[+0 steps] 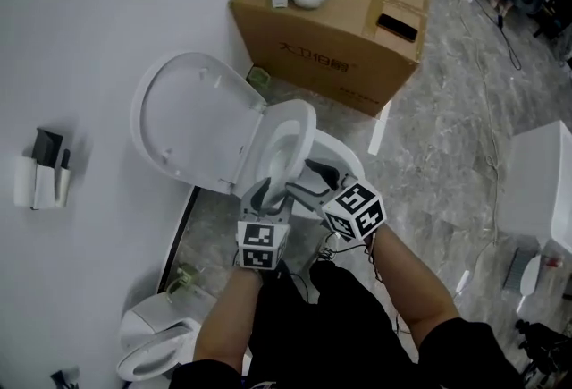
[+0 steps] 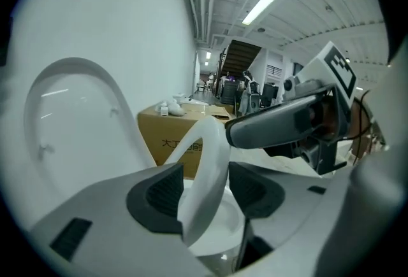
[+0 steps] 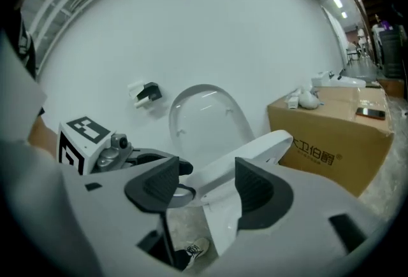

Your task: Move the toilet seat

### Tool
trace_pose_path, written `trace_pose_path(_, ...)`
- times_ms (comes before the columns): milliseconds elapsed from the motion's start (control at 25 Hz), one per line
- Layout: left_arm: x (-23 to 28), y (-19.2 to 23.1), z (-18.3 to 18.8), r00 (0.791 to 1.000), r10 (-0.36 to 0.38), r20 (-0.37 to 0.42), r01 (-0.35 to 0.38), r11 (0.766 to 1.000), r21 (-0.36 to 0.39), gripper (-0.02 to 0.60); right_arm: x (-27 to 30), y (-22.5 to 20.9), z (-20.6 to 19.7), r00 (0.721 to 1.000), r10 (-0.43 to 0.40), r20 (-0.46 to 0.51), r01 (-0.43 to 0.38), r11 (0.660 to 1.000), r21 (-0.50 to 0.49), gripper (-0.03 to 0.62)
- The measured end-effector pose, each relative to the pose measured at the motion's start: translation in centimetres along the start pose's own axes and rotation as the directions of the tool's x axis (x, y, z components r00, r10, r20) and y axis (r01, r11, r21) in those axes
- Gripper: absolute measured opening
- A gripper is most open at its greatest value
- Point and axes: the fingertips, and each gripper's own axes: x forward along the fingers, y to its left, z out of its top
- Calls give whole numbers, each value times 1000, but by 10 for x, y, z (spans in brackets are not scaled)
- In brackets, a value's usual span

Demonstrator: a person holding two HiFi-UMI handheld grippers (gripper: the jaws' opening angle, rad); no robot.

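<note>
The white toilet seat [image 1: 290, 132] stands half raised over the bowl [image 1: 344, 159], with the lid [image 1: 192, 123] leaning open against the wall. My left gripper [image 1: 268, 195] is shut on the seat's front rim. In the left gripper view the seat [image 2: 207, 174] fills the gap between the pads of the left gripper [image 2: 205, 190]. My right gripper [image 1: 313, 181] straddles the same rim from the right. In the right gripper view the seat [image 3: 255, 151] lies against one pad of the right gripper [image 3: 207, 186], with a gap at the other.
A cardboard box [image 1: 340, 21] stands behind the toilet, carrying a phone [image 1: 398, 27] and some white items. A second toilet [image 1: 156, 342] sits at lower left, and a white fixture [image 1: 545, 190] at right. A holder [image 1: 45, 168] hangs on the wall.
</note>
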Motion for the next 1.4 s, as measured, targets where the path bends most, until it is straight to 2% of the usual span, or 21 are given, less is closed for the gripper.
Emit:
trace_pose_path(320, -18, 38, 21, 1000, 0, 23, 0, 1000, 16, 215, 30, 19, 30, 998, -21, -59, 9, 980, -200, 251)
trace_pose_path(560, -34, 81, 39, 999, 1, 42, -2, 1000, 16, 215, 66, 38, 63, 998, -38, -50, 23, 963, -267, 242)
trace_pose_path(760, -46, 125, 54, 998, 6, 64, -9, 999, 39, 212, 104, 53, 91, 999, -48, -16, 41, 958, -284, 241)
trace_pose_path(1080, -74, 199, 69, 993, 46, 111, -50, 998, 33, 198, 175, 73, 131, 999, -36, 13, 38, 962, -272, 241)
trace_pose_path(1400, -91, 230, 65, 991, 35, 129, -35, 999, -2, 196, 220, 85, 148, 999, -38, 11, 39, 961, -275, 249)
